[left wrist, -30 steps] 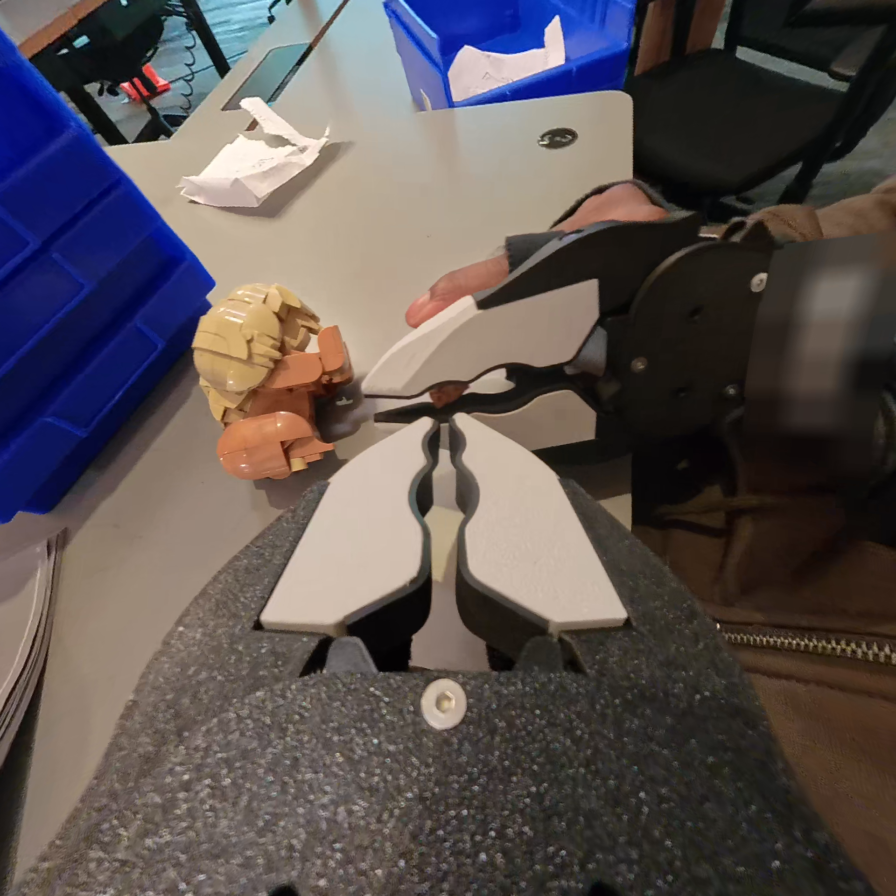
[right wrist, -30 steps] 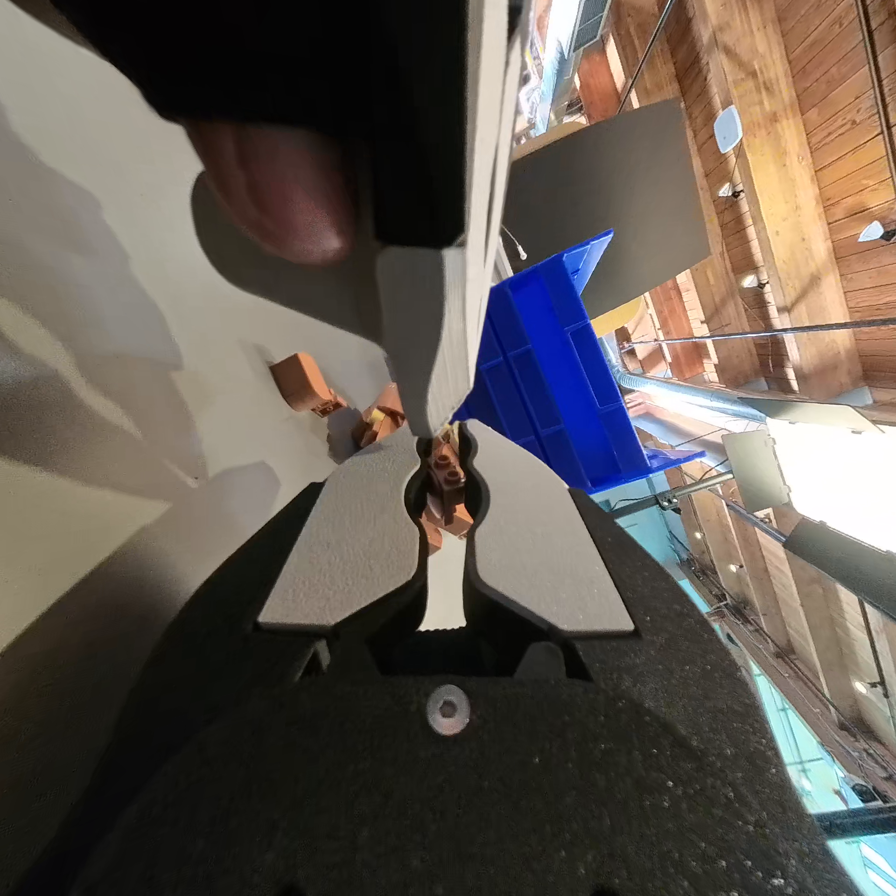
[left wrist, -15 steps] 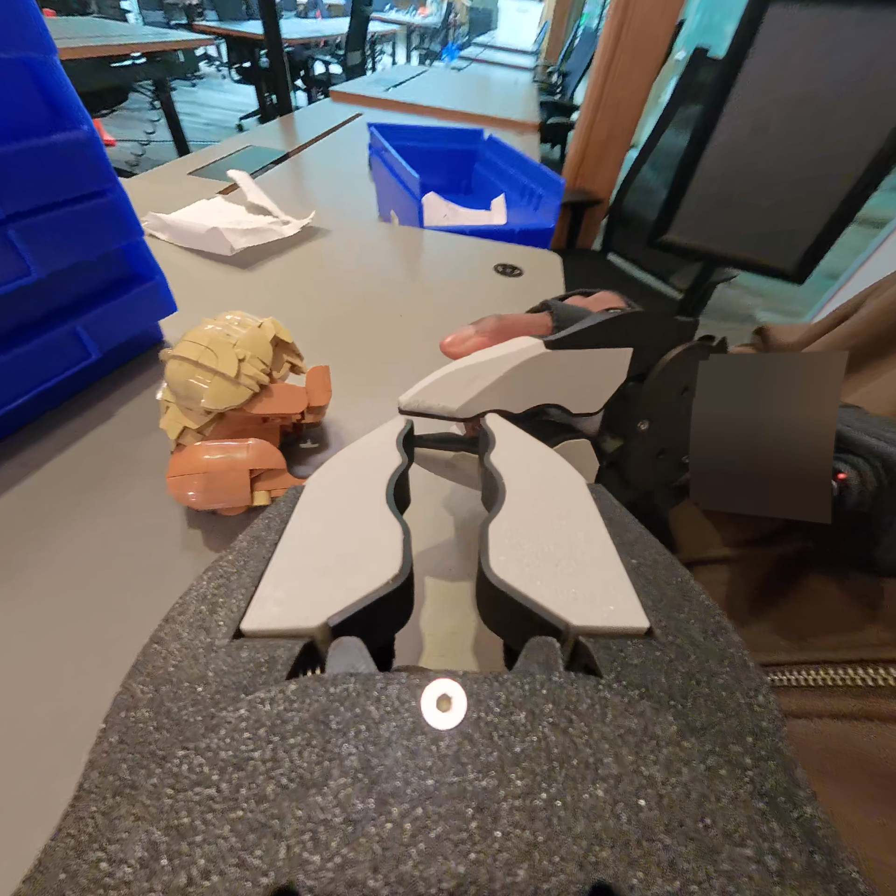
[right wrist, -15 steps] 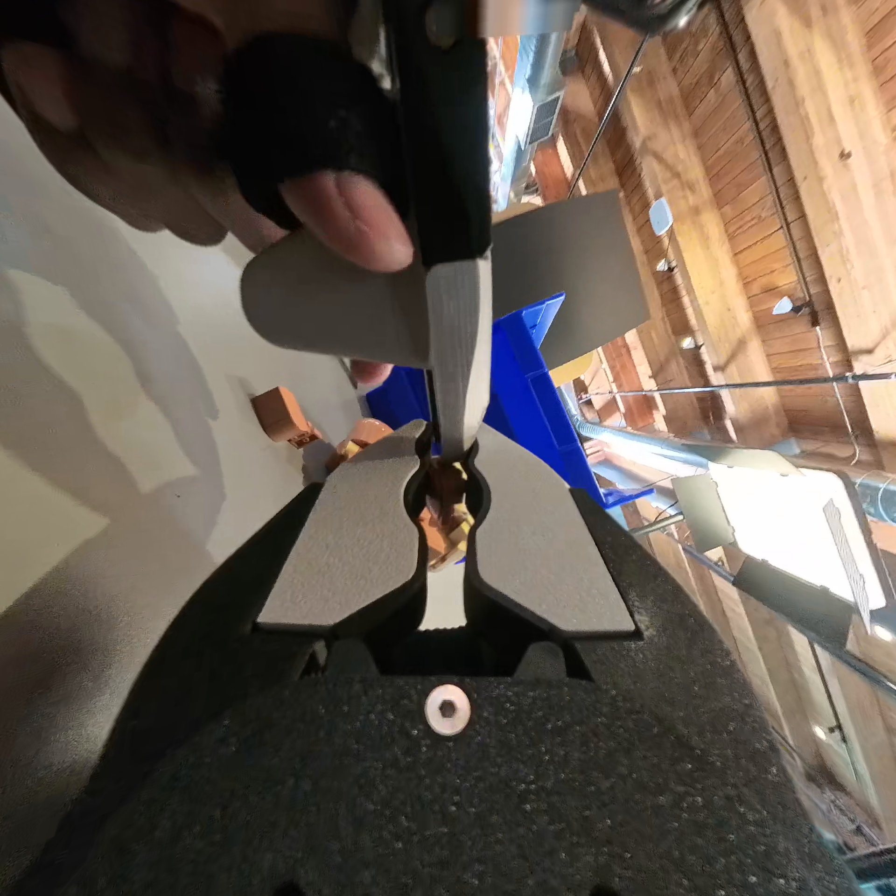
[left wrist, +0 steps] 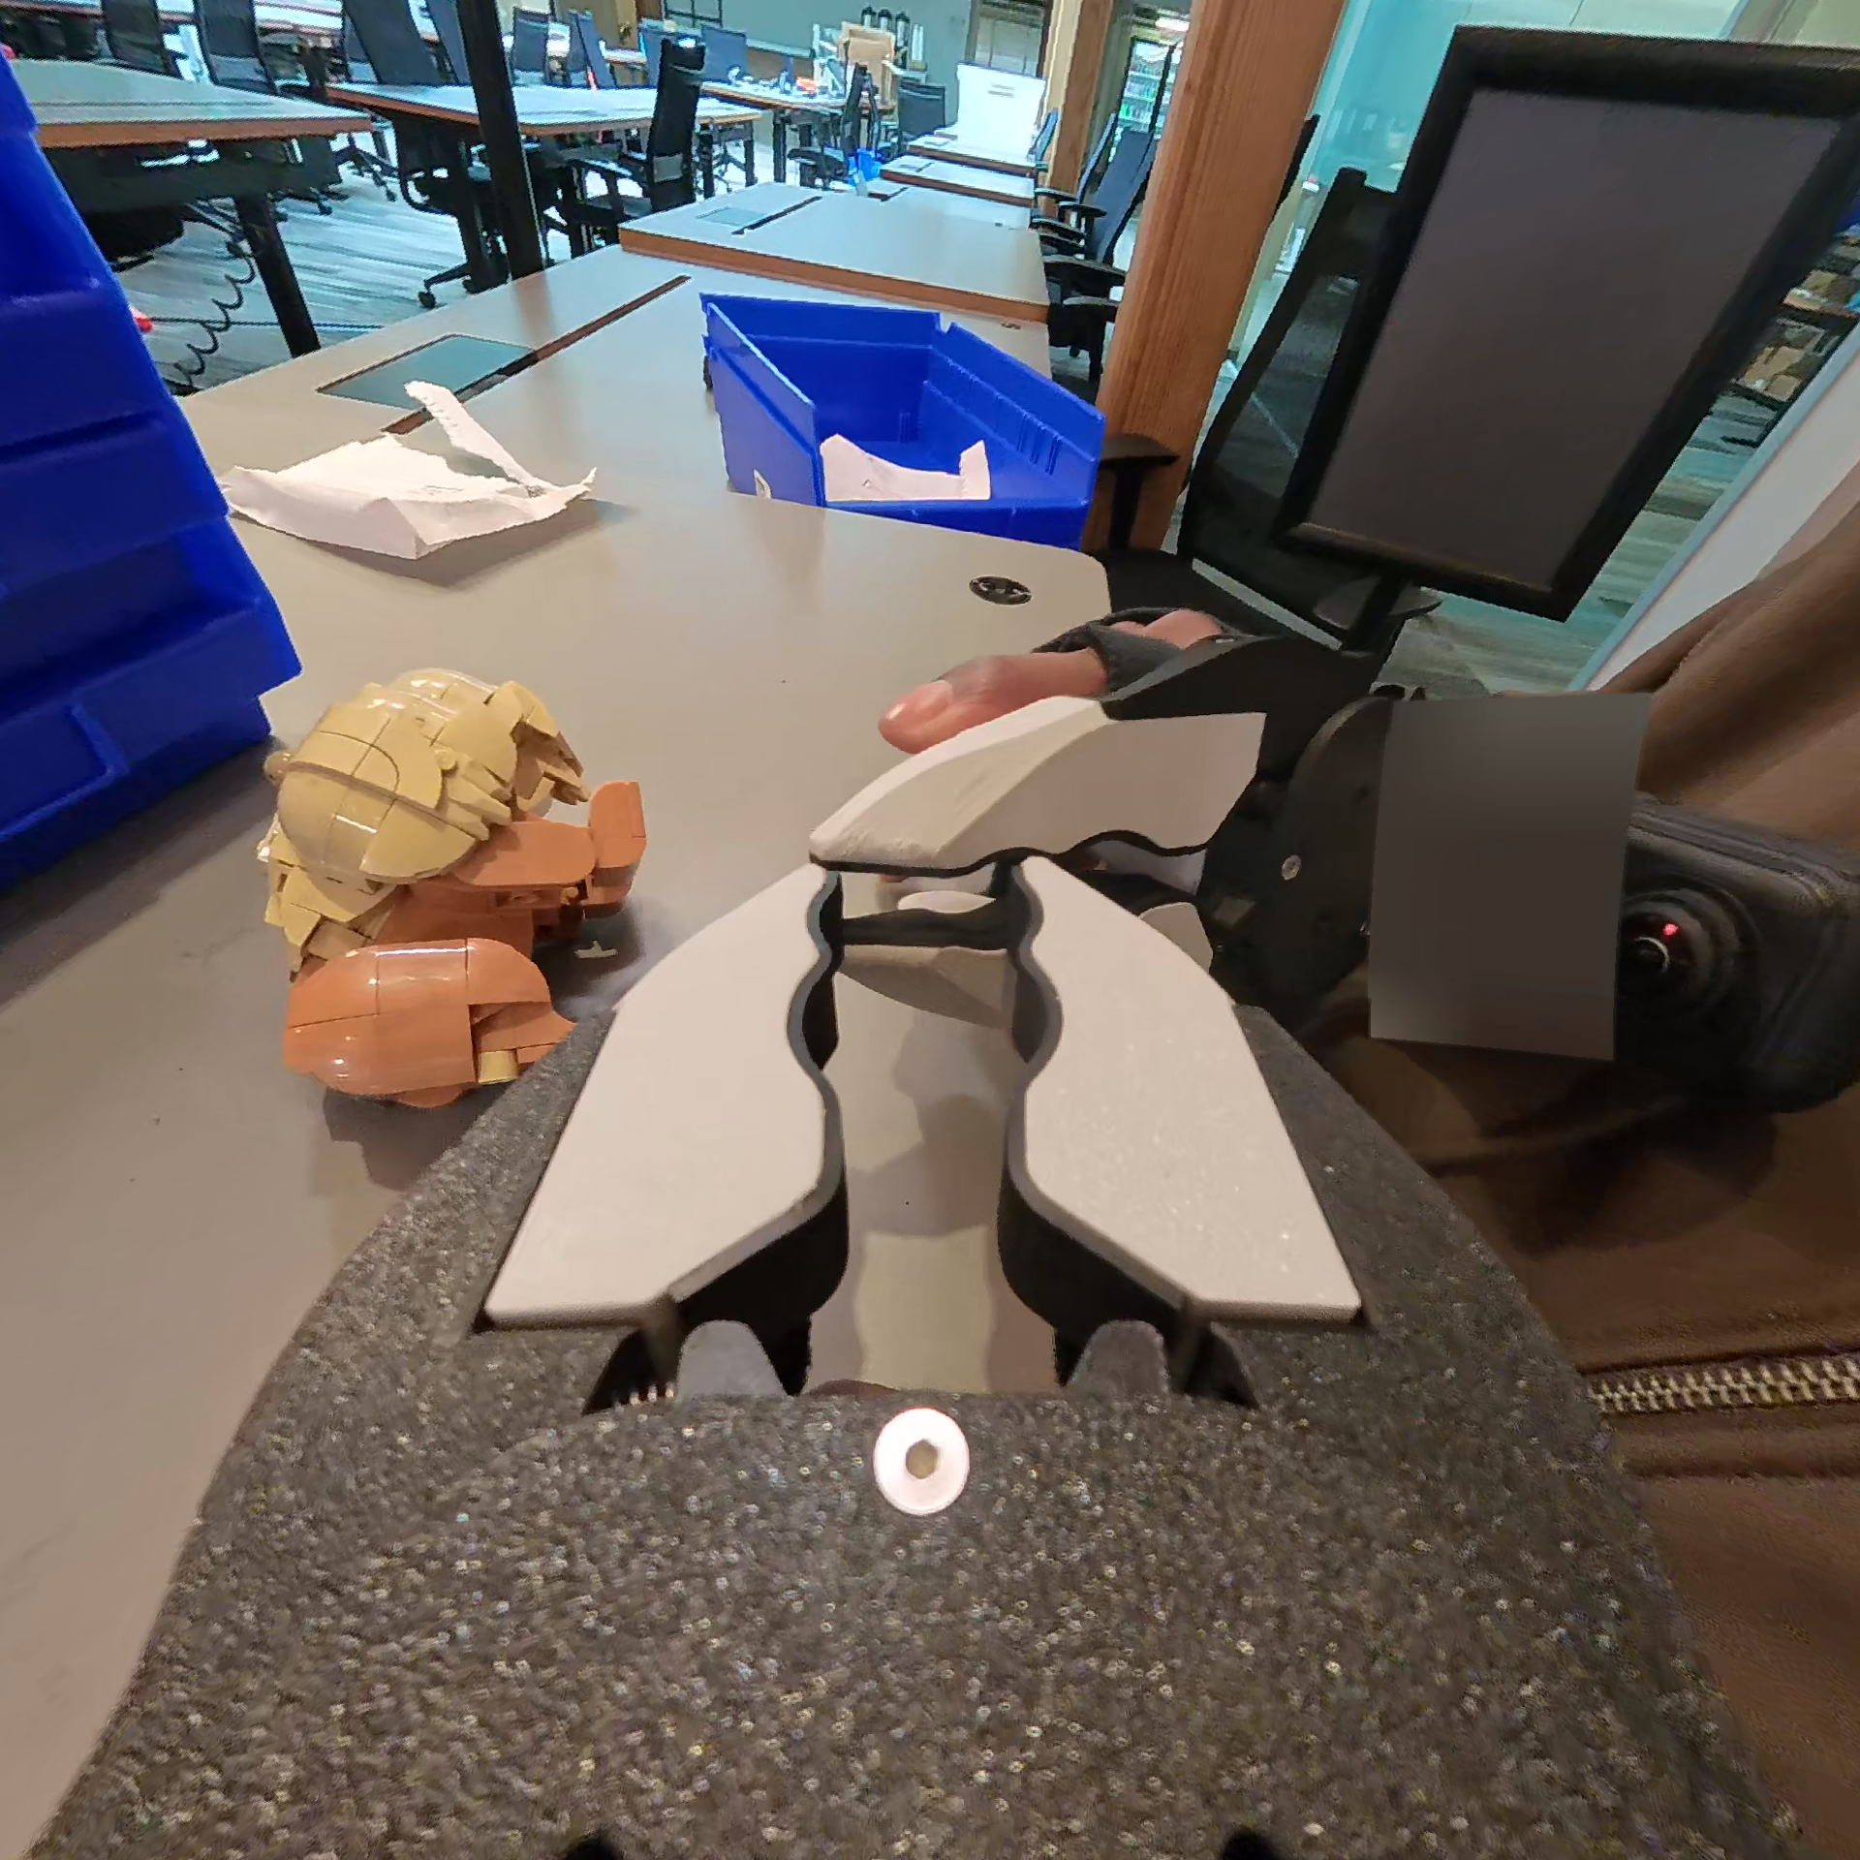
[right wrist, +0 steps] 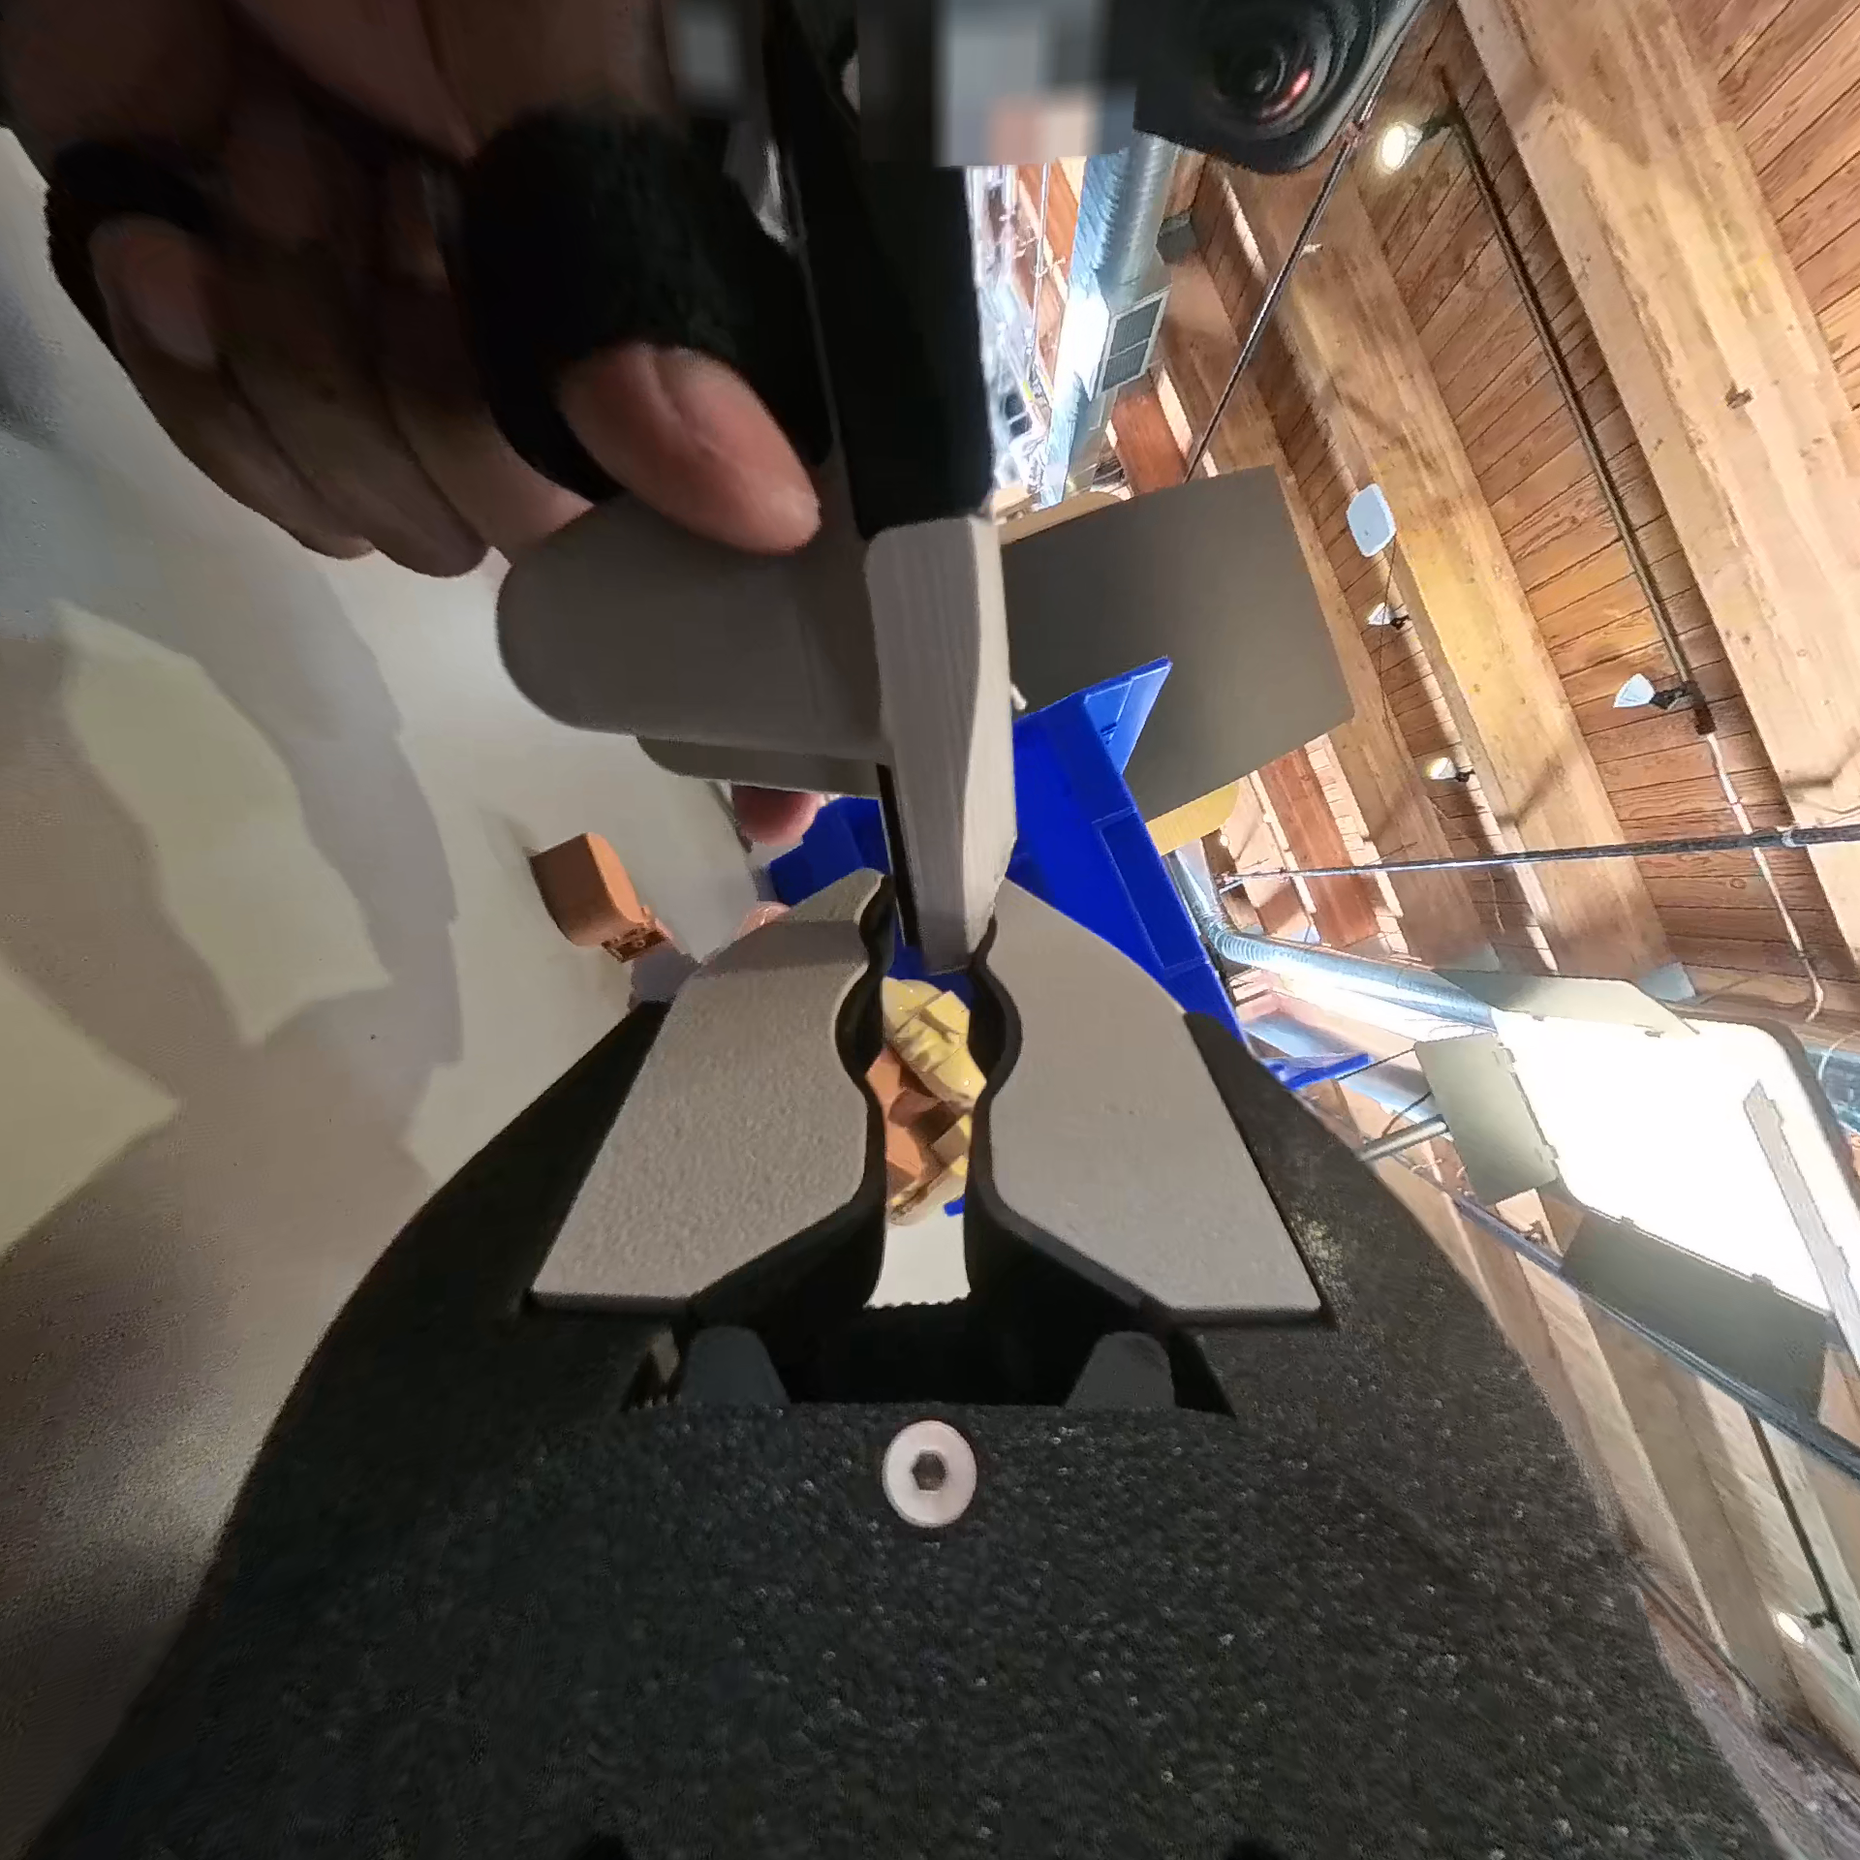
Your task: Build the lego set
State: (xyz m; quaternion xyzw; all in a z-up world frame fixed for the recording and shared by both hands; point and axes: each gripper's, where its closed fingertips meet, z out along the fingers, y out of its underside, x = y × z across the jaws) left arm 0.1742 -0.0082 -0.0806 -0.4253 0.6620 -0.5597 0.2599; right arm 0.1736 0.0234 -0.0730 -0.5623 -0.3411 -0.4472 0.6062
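Lego figure (left wrist: 433,886) alone on table (left wrist: 705,624), two claws alongside.

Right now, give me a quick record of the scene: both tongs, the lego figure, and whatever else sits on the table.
Left tongs: open, holding nothing
Right tongs: tips meet the left tongs' tips; grip unclear
Lego figure: tan and brown, on the table, untouched
Torn paper: beyond the figure
Small blue bin: far table edge, white scrap inside
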